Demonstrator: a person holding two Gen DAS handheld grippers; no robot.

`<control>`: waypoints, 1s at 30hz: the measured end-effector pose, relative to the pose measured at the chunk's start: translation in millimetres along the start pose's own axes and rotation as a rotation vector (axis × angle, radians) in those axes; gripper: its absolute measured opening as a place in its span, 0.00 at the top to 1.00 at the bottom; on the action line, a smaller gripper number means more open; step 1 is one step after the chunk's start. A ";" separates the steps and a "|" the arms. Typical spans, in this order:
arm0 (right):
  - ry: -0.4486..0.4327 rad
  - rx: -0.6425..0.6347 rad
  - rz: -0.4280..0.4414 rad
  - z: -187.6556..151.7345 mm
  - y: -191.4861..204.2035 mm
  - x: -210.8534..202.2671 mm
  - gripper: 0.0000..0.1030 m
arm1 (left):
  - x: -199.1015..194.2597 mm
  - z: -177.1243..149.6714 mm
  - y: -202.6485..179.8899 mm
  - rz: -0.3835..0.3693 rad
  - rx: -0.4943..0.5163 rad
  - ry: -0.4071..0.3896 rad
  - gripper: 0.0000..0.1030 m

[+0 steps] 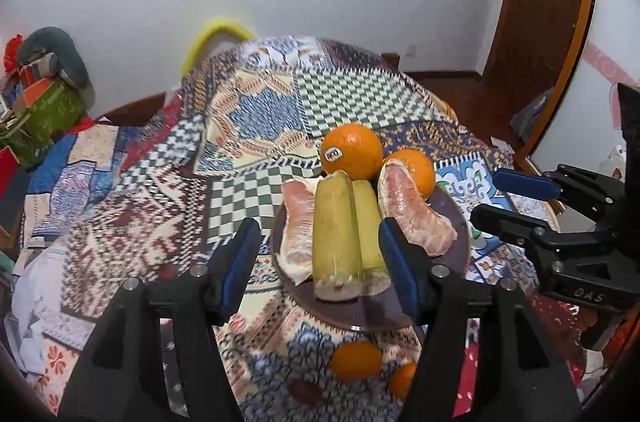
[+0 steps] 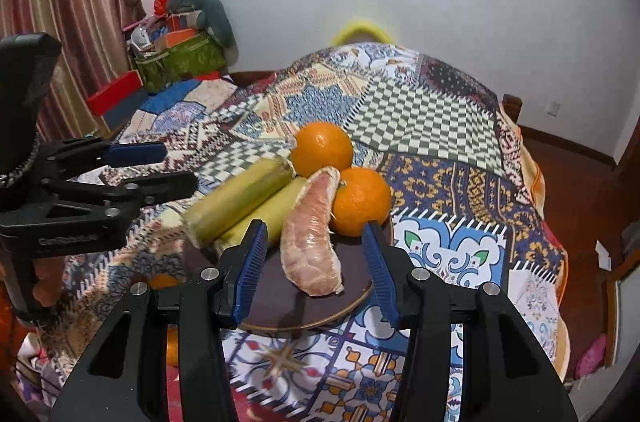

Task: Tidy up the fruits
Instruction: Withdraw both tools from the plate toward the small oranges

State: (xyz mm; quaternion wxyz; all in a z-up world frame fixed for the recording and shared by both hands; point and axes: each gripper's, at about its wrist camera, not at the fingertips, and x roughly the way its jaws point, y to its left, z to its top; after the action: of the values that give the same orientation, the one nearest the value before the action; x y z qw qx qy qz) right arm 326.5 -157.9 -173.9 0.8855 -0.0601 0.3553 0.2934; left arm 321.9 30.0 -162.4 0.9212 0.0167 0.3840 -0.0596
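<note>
A dark brown plate (image 1: 456, 242) (image 2: 280, 298) on the patchwork cloth carries two big oranges (image 1: 352, 150) (image 2: 322, 146), two peeled pomelo segments (image 1: 416, 210) (image 2: 312, 250) and two yellow-green stalk pieces (image 1: 336, 234) (image 2: 240, 202). My left gripper (image 1: 318, 234) hangs open above the plate's near side. The stalk pieces show between its blue pads, and neither pad touches them. My right gripper (image 2: 315, 228) is open too, with one pomelo segment lying between its fingers, clear of both pads. Each gripper also shows in the other view: the right gripper (image 1: 486, 196) and the left gripper (image 2: 180, 166).
Two small oranges (image 1: 356, 360) lie on the cloth (image 1: 260, 110) in front of the plate. A green bag and boxes (image 2: 180, 58) are piled at the back left. A yellow chair back (image 2: 362, 30) rises behind the table. A wooden door (image 1: 540, 2) stands at the right.
</note>
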 end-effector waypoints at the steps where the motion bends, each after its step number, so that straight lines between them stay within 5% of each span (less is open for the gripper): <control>1: -0.008 -0.001 0.001 1.0 3.1 -5.4 0.51 | -7.1 -0.4 0.6 0.003 -0.002 -0.009 0.39; 7: -0.064 0.005 -0.007 2.2 16.6 -31.2 0.35 | -46.7 -8.6 1.4 0.014 -0.014 -0.054 0.31; 14: -0.080 0.008 -0.009 -4.9 30.8 -53.4 0.34 | -77.0 -25.0 -2.3 0.018 -0.030 -0.066 0.21; 30: 0.011 0.036 0.022 -62.2 53.2 -62.4 0.33 | -90.0 -86.5 2.3 -0.002 -0.120 0.020 0.21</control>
State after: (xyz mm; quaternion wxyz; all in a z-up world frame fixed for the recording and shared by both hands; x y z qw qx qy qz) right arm 223.8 -163.6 -173.1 0.8812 -0.0415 0.3659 0.2965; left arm 198.3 47.7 -159.4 0.9166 -0.0383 0.3961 -0.0375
